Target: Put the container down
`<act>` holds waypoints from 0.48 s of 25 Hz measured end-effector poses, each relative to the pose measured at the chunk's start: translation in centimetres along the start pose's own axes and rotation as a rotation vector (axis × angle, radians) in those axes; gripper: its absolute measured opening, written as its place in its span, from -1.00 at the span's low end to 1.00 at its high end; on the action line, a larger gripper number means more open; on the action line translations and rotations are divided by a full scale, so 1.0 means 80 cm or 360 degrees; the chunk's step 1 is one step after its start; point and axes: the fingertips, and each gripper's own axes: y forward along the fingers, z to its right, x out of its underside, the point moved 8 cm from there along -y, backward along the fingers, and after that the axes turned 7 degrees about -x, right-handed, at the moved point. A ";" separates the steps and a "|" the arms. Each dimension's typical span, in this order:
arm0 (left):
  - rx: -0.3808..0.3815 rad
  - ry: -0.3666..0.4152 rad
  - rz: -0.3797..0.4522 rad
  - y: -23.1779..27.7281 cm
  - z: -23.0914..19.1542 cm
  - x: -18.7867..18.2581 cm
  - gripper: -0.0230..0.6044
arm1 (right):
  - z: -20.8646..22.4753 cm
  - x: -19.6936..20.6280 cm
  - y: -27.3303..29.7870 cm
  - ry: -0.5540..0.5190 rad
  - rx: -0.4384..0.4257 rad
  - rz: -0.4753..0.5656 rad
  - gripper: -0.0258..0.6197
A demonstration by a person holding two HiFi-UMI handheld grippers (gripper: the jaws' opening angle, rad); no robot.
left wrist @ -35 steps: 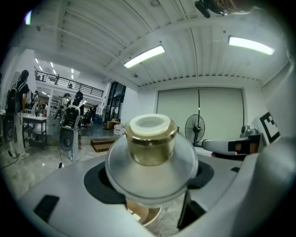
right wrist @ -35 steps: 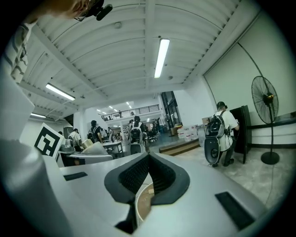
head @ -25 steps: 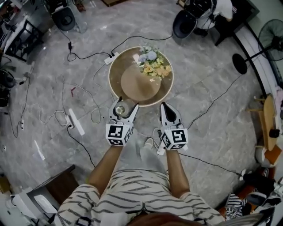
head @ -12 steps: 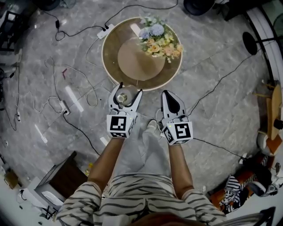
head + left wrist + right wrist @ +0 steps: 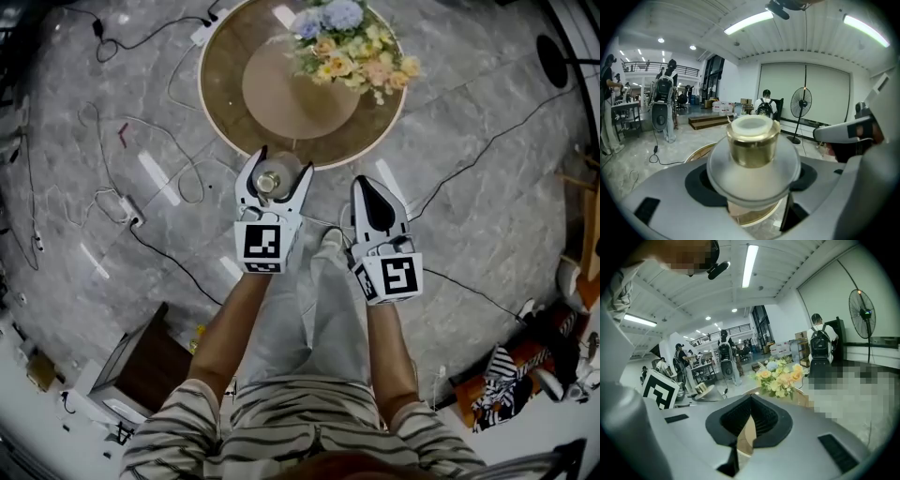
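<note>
My left gripper (image 5: 273,184) is shut on the container (image 5: 269,181), a small clear jar with a gold neck and a pale lid, held upright by its wide body. In the head view it hangs at the near rim of the round wooden table (image 5: 225,89). In the left gripper view the container (image 5: 753,154) fills the space between the jaws of the left gripper (image 5: 752,185), with the table's rim (image 5: 699,153) below. My right gripper (image 5: 368,186) is shut and holds nothing, just off the table's near edge. In its own view the right gripper (image 5: 750,414) points at the table.
A bouquet of flowers (image 5: 352,42) stands on the table's far right, also seen in the right gripper view as flowers (image 5: 780,376). Cables and a power strip (image 5: 157,178) lie on the marble floor at left. A fan (image 5: 800,105) and several people stand in the room.
Both grippers and the held container have come closer to the table; the container now reaches the table's near rim. The jaws have not changed.
</note>
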 end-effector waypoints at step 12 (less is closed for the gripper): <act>0.0048 0.0120 -0.0071 0.087 0.004 0.077 0.12 | 0.022 0.058 0.017 0.0062 0.0054 -0.0038 -0.90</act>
